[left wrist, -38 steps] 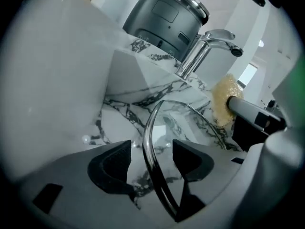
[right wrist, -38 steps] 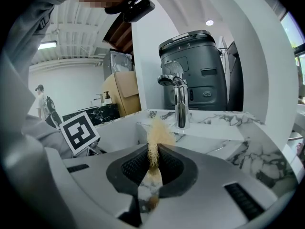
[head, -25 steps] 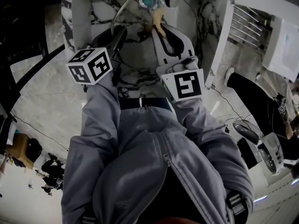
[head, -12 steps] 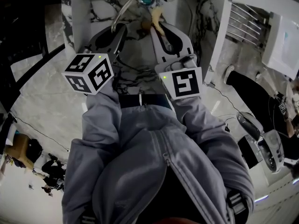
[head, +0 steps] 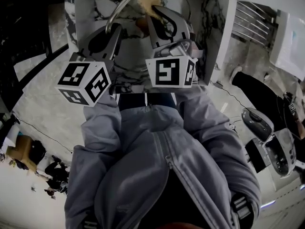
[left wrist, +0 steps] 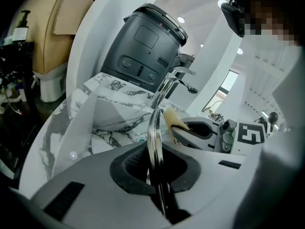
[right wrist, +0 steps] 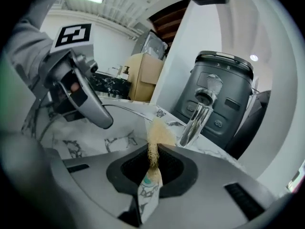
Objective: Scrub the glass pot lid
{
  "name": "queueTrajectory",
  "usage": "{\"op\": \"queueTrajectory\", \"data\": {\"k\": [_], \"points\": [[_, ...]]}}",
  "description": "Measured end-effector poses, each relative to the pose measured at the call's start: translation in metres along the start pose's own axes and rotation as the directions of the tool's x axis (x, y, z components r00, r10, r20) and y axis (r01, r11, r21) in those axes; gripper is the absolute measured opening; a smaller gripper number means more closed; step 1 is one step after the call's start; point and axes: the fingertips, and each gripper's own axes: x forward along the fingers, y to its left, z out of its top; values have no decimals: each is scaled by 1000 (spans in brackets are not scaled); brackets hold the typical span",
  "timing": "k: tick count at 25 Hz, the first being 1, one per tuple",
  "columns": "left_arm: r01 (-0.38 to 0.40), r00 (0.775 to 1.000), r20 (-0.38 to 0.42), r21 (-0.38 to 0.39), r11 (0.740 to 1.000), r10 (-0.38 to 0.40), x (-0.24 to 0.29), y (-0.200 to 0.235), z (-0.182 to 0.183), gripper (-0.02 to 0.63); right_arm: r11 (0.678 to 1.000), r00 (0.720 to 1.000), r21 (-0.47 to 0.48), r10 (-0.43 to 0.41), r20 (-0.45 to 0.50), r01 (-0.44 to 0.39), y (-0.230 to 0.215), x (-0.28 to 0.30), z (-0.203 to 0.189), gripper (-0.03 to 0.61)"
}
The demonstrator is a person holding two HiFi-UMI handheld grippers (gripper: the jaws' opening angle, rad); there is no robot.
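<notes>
The glass pot lid [left wrist: 153, 128] stands on edge over the marble sink, and I see its shiny metal rim [head: 120, 8] as a thin arc. My left gripper [left wrist: 155, 152] is shut on that rim; in the head view it [head: 113, 31] sits at the lid's lower left. My right gripper [right wrist: 153, 152] is shut on a tan fibrous scrubber [right wrist: 155, 136]. In the head view the right gripper [head: 155, 12] holds the scrubber [head: 146, 2] against the lid's face near the top. The glass itself is hard to make out.
A chrome faucet [right wrist: 200, 109] rises behind the marble-patterned sink basin [head: 131, 61]. A dark grey appliance [left wrist: 142, 46] stands behind the faucet. White sink walls [head: 223, 37] close in on both sides. A dish rack [head: 252, 25] lies to the right.
Both grippers have moved up and away from me. The left jaws have closed on the lid's rim and raised it. The scrubber now sits higher on the lid, and the drain is out of sight.
</notes>
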Motion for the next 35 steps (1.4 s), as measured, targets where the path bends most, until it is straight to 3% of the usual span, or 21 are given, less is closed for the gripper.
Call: {"op": "queueTrajectory", "data": {"k": [4, 11, 15, 18, 21, 23, 28, 31, 33, 35], "points": [[-8, 1000, -2, 9, 1000, 8, -1, -1, 1, 35, 986, 998, -161, 33, -58, -42, 9, 17, -2, 48], [-23, 1000, -10, 2, 1000, 23, 1, 2, 0, 35, 946, 982, -275, 142, -122, -171, 40, 17, -13, 48], [-33, 999, -14, -14, 999, 33, 2, 6, 0, 35, 910, 951, -288, 255, -177, -298, 75, 4, -23, 48], [-38, 999, -14, -25, 999, 38, 3, 9, -1, 35, 878, 909, -254, 359, -213, -406, 100, -10, -32, 48], [-42, 999, -14, -33, 999, 41, 3, 11, -3, 35, 833, 852, -208, 462, -247, -513, 121, -25, -38, 48], [-45, 999, -14, -37, 998, 44, 3, 12, -4, 35, 789, 799, -171, 540, -266, -590, 136, -36, -42, 48], [-45, 999, -5, -43, 998, 45, 2, 14, -5, 35, 652, 649, -109, 696, -309, -751, 163, -56, -50, 48], [-47, 999, -7, -42, 998, 47, 1, 15, -7, 35, 553, 531, -23, 786, -317, -833, 175, -70, -51, 48], [-48, 999, -6, -41, 998, 48, 1, 15, -8, 35, 490, 459, 24, 832, -312, -871, 183, -80, -53, 48], [-46, 999, -5, -36, 998, 46, 1, 15, -8, 36, 445, 407, 78, 866, -290, -892, 186, -86, -54, 48]]}}
